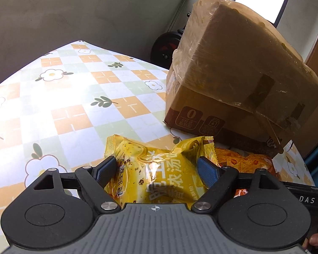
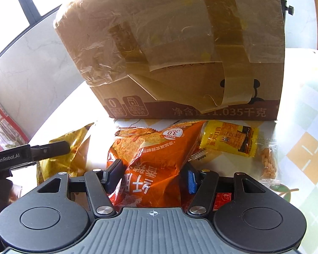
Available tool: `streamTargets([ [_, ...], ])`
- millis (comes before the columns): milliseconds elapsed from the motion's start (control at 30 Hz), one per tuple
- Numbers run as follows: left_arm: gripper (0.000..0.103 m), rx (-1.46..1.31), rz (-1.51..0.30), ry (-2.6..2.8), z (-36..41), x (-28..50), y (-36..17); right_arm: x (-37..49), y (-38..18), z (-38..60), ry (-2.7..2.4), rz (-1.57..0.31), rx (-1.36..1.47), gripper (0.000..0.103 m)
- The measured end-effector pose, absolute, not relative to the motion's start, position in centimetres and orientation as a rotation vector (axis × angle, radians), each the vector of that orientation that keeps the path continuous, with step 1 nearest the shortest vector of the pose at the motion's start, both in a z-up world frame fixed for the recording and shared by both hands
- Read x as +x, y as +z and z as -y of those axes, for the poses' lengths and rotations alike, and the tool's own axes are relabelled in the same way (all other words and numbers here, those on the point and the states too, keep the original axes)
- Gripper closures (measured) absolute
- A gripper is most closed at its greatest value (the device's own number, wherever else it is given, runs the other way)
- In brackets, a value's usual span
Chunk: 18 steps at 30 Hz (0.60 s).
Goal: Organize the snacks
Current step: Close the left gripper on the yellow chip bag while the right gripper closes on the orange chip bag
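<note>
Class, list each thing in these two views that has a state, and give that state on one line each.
Left hand-held gripper: shut on yellow snack packet.
Right hand-held gripper: shut on orange snack bag.
Cardboard box: closed, taped, tape peeling.
Small yellow packet: sealed, lying by box.

Left claw (image 1: 158, 166) low, pointing forward, blue-padded fingers (image 1: 207, 172) partly closed and pressing both sides of a yellow snack packet (image 1: 159, 169). Right claw (image 2: 150, 174) same pose, level, fingers (image 2: 191, 181) closed in on an orange snack bag (image 2: 152, 165), pads touching its sides. Left claw also seen in the right wrist view at far left, side-on. Bit of a bare hand (image 1: 317, 240) at the lower right corner of the left view.
</note>
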<state>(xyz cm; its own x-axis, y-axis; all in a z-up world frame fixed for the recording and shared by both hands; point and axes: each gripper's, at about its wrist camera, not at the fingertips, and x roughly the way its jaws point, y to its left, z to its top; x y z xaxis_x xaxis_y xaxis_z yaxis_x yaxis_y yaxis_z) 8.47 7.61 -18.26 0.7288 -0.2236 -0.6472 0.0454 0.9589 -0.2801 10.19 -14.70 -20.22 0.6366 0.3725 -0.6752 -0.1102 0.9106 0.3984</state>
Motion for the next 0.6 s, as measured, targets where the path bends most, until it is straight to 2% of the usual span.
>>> streamTargets([
  [233, 0.003, -0.215, -0.765, -0.118, -7.5, 8.6, -18.4, 9.8, -20.2, 14.9, 0.283, -0.839, 0.339, 0.048],
  [400, 0.001, -0.213, -0.823, -0.121, -7.3, 8.4, -19.9, 9.8, -20.1, 14.8, 0.283, -0.839, 0.337, 0.048],
  [500, 0.004, -0.199, -0.815, -0.128, -7.1, 8.1, -19.9, 9.8, -20.1, 14.8, 0.283, -0.84, 0.338, 0.048],
  [567, 0.018, -0.212, -0.792, -0.14, -7.3, 8.0, -19.5, 9.8, -20.1, 14.8, 0.284, -0.839, 0.334, 0.048],
  [600, 0.022, -0.213, -0.781, -0.143, -7.3, 7.9, -19.2, 9.8, -20.1, 14.8, 0.285, -0.839, 0.334, 0.048],
])
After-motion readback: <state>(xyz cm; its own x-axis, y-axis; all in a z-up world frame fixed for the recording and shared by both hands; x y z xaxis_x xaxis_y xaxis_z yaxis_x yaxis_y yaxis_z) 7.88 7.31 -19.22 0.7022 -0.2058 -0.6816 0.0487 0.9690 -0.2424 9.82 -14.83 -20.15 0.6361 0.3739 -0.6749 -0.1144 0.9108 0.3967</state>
